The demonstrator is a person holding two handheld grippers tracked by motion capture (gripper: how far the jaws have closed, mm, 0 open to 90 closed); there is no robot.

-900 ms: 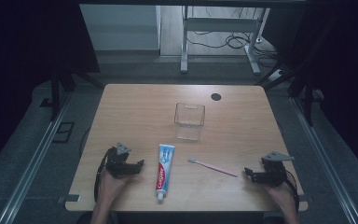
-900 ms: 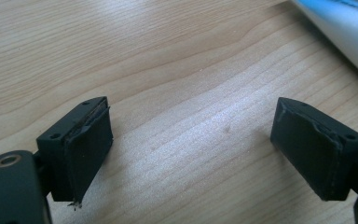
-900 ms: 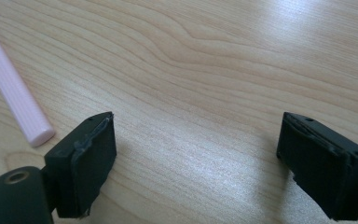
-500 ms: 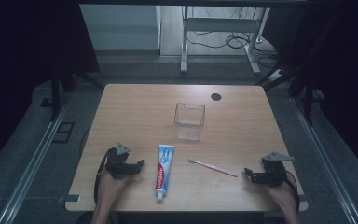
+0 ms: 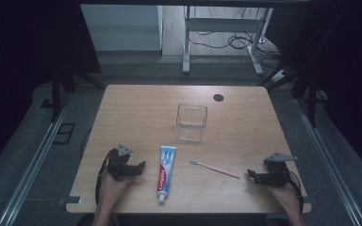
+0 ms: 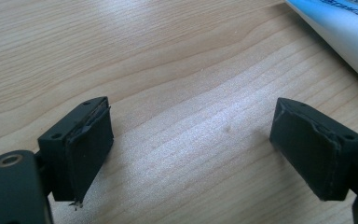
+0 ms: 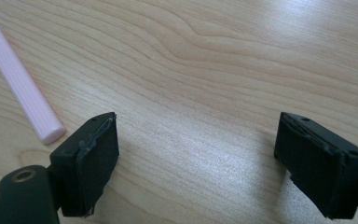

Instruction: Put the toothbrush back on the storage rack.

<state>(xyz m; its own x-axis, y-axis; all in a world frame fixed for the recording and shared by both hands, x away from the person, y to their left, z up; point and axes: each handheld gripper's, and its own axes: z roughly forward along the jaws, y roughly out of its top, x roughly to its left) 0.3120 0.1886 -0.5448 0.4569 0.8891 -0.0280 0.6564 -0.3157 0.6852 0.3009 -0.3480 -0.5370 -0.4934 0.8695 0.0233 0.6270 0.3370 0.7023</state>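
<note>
left gripper view: jaws spread wide, nothing between, just bare table (image 6: 177,70) wood; blue-white toothpaste tube (image 6: 340,32) cutting across the top right corner, near but not touching. right gripper view: jaws likewise spread and empty; pink toothbrush (image 7: 21,84) handle end lying just left of the left jaw, apart from it.

high view: left gripper (image 5: 139,168) resting low at the front left of the table, pointing right toward the toothpaste tube (image 5: 165,173), which lies flat just beside it, cap end toward the front edge. right gripper (image 5: 250,174) at the front right, pointing left at the butt of the toothbrush (image 5: 215,168), which lies slanted, bristle head toward the middle. clear plastic cup (image 5: 192,122) standing upright behind both, mid-table, well apart from the grippers. small dark hole (image 5: 218,98) in the tabletop farther back.

handling, as a guess: tube probably soft and squashy, light, a bit slick; best pinched across the flat body near the firmer cap end or mid-length, gently, to avoid squeezing paste or buckling. toothbrush stiff, thin, very light, low on the wood; likely to skid or roll away from the pads, so worth taking across the handle near the middle, jaws square to it. cup looks thin-walled and easy to tip.
</note>
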